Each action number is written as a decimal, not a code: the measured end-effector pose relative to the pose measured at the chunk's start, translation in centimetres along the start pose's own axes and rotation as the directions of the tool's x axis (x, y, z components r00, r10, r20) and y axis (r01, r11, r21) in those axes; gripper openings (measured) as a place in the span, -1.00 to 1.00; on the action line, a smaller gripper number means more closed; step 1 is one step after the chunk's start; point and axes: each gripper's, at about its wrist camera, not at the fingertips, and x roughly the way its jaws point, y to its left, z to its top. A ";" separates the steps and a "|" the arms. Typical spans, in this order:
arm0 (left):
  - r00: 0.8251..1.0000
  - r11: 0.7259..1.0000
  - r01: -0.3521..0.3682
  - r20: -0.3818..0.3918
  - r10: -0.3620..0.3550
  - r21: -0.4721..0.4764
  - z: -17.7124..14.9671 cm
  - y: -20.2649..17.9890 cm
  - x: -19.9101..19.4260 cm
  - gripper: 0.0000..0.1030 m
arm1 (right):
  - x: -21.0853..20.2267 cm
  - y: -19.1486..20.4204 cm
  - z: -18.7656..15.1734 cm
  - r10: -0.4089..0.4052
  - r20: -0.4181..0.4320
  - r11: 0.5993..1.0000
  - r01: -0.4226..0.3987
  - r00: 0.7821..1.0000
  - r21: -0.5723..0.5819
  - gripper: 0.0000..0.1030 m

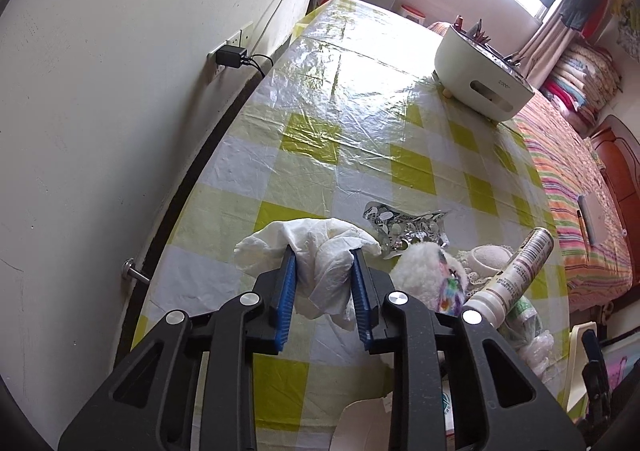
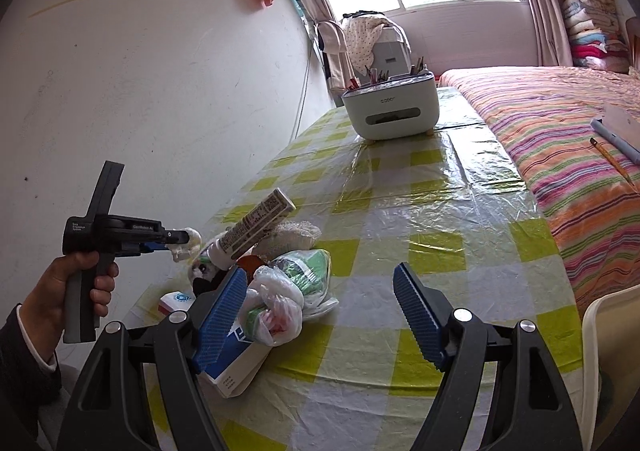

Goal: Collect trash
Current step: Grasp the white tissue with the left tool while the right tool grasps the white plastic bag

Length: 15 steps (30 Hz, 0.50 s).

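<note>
the left gripper point(image 1: 324, 283) pinches a crumpled white tissue point(image 1: 320, 251) between its blue pads, the paper bulging out above and below them; in the right wrist view the same gripper point(image 2: 176, 241) is seen side on, held in a hand point(image 2: 72, 287) with a dark sleeve, the tissue point(image 2: 186, 245) at its tip lifted clear of the table point(image 2: 420, 211). the table wears a green and white check cloth under clear plastic and stands along a white wall. the right gripper point(image 2: 320, 311) has its jaws spread wide with nothing between them; its left pad sits just beside a knotted plastic bag point(image 2: 288, 291) that rests against a white and blue box point(image 2: 236, 359). behind the bag a tube point(image 2: 256, 223) leans up at a tilt, near a fluffy white toy point(image 1: 428, 275) and a silver printed wrapper point(image 1: 404, 227) lying flat on the cloth. further along the table stands a white tissue box point(image 2: 390, 111) with pens stuck in its top. a bed point(image 2: 560, 123) with a striped cover runs along the table's far side.
</note>
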 end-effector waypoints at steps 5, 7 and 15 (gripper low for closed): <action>1.000 0.999 0.016 0.013 -0.016 0.029 -0.2 -1.1 -0.6 -0.52 | 2.9 1.7 -0.7 0.046 -0.087 0.998 -0.049 0.995 -0.032 0.43; 1.000 0.999 0.022 0.021 -0.023 0.035 -0.3 -1.5 -0.9 -0.52 | 4.0 2.5 -0.9 0.046 -0.118 0.997 -0.052 0.992 -0.053 0.43; 0.994 0.993 0.096 0.049 -0.099 0.063 -0.9 -3.3 -2.8 -0.52 | 7.7 2.7 -1.0 0.044 -0.191 0.998 -0.050 0.981 -0.026 0.43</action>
